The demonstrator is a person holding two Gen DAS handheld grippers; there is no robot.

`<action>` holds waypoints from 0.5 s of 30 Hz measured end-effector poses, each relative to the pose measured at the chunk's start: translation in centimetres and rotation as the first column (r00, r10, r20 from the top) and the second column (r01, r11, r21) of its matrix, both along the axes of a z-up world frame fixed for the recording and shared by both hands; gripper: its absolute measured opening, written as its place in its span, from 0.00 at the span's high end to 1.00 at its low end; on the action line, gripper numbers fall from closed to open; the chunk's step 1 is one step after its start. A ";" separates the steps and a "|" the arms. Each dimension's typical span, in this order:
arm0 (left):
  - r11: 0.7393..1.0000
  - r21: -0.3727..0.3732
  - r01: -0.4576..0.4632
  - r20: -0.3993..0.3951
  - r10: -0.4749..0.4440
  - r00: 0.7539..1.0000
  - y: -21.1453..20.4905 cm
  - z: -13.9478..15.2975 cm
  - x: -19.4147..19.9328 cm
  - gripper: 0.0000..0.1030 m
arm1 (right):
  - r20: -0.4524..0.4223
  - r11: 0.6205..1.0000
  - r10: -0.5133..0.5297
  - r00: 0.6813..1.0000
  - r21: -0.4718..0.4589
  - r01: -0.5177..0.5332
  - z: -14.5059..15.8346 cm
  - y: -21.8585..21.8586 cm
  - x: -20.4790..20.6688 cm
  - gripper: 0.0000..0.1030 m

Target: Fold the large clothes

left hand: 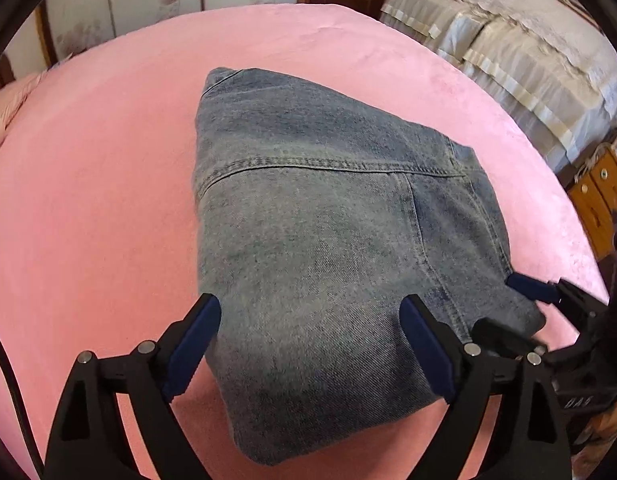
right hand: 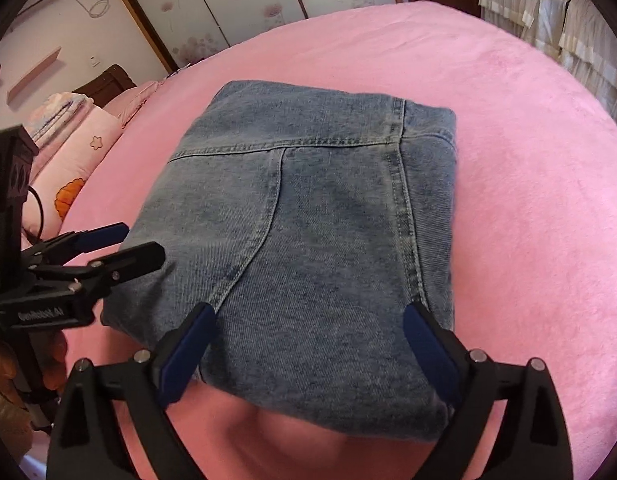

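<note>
1. Jeans (left hand: 320, 248) are seen folded into a thick, compact block on the pink bed (left hand: 88, 200), lying at the centre of both wrist views, with the near end toward 6 o'clock
2. Denim is judged heavy and fairly stiff for cloth, rough enough not to slip; the stacked layers are likely to spring apart unless all are pinched together
3. A hold is best taken at the near corners, at about 5 and 7 o'clock of the block, where the layers meet in a thick edge; the seams there should give extra purchase
4. The left gripper (left hand: 310, 350) is spread wide, its blue pads set to either side of the near end, and nothing is clamped between them
5. The right gripper (right hand: 308, 354) is likewise spread apart over the near edge, with no cloth pinched; it is also seen in the left view at 4 o'clock, by the block's right corner
6. The fold is judged nearly or fully done, as only a tidy rectangle is shown
7. The underside and inner layers are hidden, so the number of folds cannot be told; whether the pads touch the denim or only hover above it cannot be made out
8. The far edge, at 12 o'clock, is bent by the fisheye, and the holding hands are mostly cut off by the frame
</note>
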State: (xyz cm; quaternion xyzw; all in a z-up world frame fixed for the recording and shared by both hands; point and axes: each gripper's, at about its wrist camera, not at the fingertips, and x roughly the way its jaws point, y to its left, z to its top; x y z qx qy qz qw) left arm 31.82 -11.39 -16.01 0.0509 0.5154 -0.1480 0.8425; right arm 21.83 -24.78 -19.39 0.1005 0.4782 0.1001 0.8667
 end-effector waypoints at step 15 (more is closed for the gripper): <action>0.999 -0.009 -0.047 0.058 0.048 0.997 3.0 7.3 -2.8 0.12 | -0.046 0.995 -0.081 0.996 -0.066 0.078 7.2 -1.7 -3.7 0.07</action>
